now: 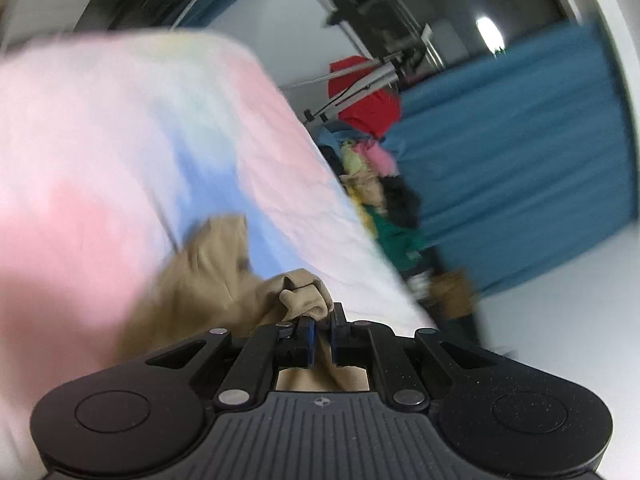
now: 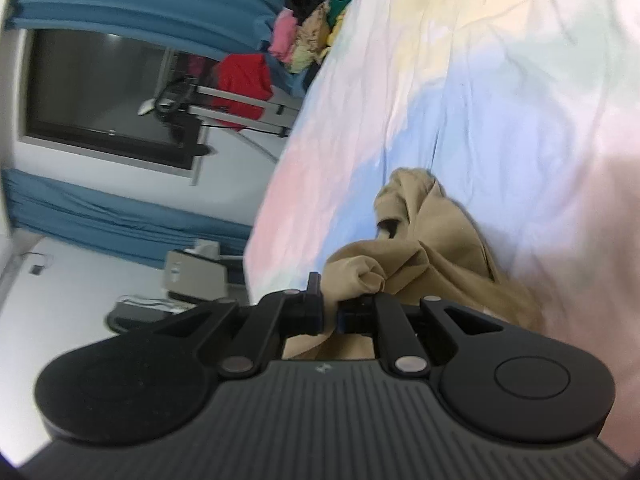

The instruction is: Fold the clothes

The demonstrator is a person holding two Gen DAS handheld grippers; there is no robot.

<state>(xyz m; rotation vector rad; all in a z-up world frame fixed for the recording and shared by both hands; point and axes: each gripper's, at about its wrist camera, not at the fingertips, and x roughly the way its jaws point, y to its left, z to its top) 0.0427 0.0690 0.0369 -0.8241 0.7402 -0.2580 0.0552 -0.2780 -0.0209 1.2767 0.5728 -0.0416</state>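
Observation:
A tan garment (image 1: 208,276) hangs crumpled over the pastel bed sheet (image 1: 120,120). My left gripper (image 1: 322,334) is shut on a bunched edge of it, and the cloth runs down between the fingers. In the right wrist view the same tan garment (image 2: 432,256) trails across the sheet (image 2: 480,80). My right gripper (image 2: 330,312) is shut on another bunched edge of it. Both views are tilted and blurred.
A pile of mixed clothes (image 1: 372,184) lies at the far edge of the bed, also in the right wrist view (image 2: 316,36). A red cloth hangs on a metal stand (image 1: 364,100). Blue curtains (image 1: 520,140) and a dark window (image 2: 104,92) are behind.

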